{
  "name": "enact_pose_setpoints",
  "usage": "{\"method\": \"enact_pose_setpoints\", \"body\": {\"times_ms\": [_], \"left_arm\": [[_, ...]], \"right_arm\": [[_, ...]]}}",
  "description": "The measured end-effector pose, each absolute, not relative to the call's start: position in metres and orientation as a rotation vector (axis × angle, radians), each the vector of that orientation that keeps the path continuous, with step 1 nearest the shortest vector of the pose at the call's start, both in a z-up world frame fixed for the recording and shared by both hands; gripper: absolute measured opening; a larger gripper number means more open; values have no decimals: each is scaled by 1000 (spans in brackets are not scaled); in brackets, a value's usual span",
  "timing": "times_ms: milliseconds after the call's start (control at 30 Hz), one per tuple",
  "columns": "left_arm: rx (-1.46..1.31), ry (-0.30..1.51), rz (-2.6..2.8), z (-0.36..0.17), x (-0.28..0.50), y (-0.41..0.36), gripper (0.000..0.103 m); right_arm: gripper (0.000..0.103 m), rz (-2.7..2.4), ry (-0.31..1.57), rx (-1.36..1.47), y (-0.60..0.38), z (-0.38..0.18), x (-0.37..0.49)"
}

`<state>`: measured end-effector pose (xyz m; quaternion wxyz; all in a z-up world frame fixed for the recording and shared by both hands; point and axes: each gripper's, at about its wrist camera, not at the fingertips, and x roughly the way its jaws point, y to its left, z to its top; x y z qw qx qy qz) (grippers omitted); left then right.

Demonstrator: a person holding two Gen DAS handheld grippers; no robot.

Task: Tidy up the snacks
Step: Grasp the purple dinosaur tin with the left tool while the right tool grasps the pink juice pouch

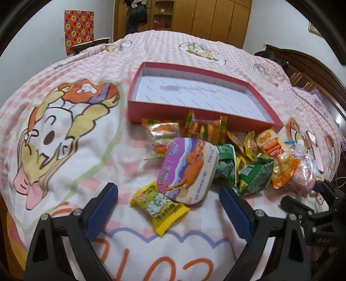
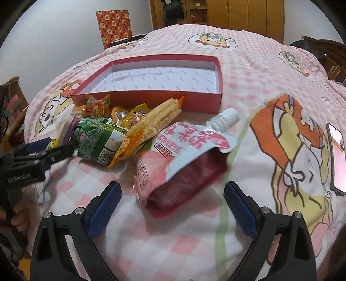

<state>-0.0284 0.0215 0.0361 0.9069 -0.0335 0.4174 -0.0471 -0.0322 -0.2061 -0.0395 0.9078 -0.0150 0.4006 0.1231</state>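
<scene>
A shallow red box point(image 1: 201, 112) with a white inside lies empty on the bed; it also shows in the right wrist view point(image 2: 151, 99). A pile of snacks lies in front of it. My left gripper point(image 1: 168, 194) is open, its blue pads on either side of a yellow candy packet point(image 1: 157, 208) and a purple dinosaur tin point(image 1: 187, 170). My right gripper point(image 2: 173, 192) is open around the bottom of a pink spouted jelly pouch point(image 2: 183, 155). Green packets point(image 2: 97, 138) and an orange rice-cracker pack point(image 2: 151, 123) lie to its left.
The bed has a pink checked cartoon cover point(image 1: 64, 129). A phone point(image 2: 336, 157) lies on it at the right. Gummy candy bags point(image 1: 201, 127) rest against the box's near wall. Wooden wardrobes point(image 1: 216, 17) stand behind the bed. The left gripper shows at the right wrist view's left edge point(image 2: 43, 151).
</scene>
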Motion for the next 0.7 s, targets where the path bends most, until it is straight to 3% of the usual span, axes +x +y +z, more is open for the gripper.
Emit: {"method": "enact_pose_setpoints", "body": {"times_ms": [300, 467, 567, 700], "left_arm": [[-48, 819, -103, 53, -26, 24, 94], [-61, 847, -143, 47, -18, 23, 79], [-51, 859, -180, 43, -12, 18, 68], [-47, 867, -189, 39, -8, 12, 66]], "right_arm": [[98, 288, 807, 27, -223, -22, -34], [97, 281, 789, 21, -227, -13, -34], [92, 282, 781, 14, -227, -8, -31], [79, 286, 784, 15, -225, -7, -25]]}}
